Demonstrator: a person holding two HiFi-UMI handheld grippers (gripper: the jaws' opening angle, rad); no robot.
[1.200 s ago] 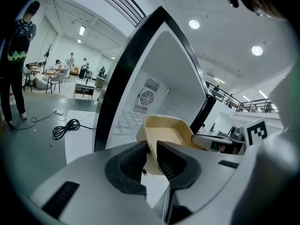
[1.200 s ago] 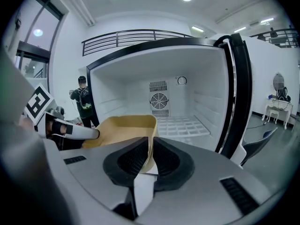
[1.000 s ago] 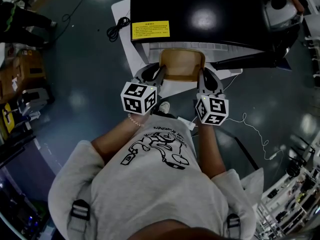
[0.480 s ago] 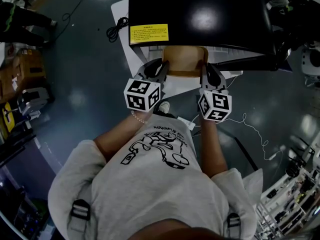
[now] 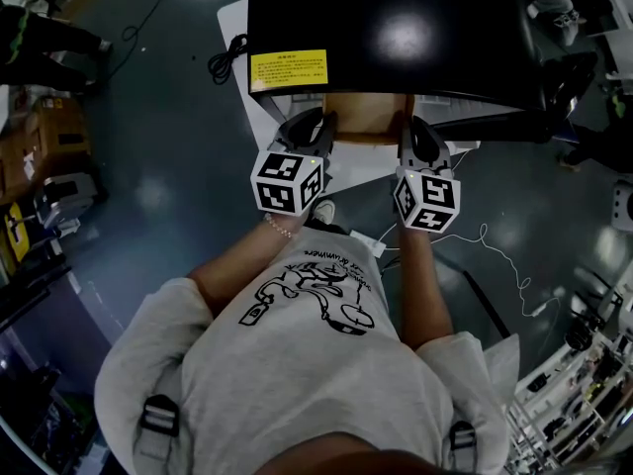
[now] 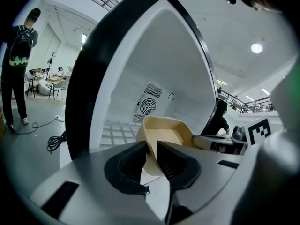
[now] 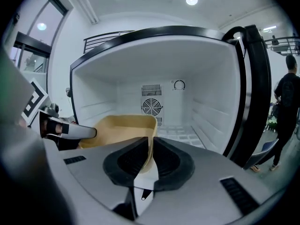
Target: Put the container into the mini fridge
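A tan, open rectangular container (image 5: pixel 368 115) hangs between both grippers at the mouth of the black mini fridge (image 5: pixel 396 28). My left gripper (image 5: pixel 318 133) is shut on the container's left wall (image 6: pixel 151 144), and my right gripper (image 5: pixel 407 135) is shut on its right wall (image 7: pixel 151 144). In the head view the container's far half is hidden under the fridge's top. Both gripper views look into the white fridge interior (image 7: pixel 159 102), with a round fan grille (image 7: pixel 151 107) on the back wall and a wire shelf (image 7: pixel 180 134) below.
The fridge door (image 7: pixel 255 93) stands open at the right. A yellow label (image 5: pixel 287 68) sits on the fridge top. A black cable (image 5: pixel 229 55) lies on the floor at the left, a white cable (image 5: pixel 499 250) at the right. People stand nearby (image 6: pixel 16 64), (image 7: pixel 285 107).
Both grippers have carried the container forward toward the fridge. More of it is now hidden under the fridge's top edge in the head view.
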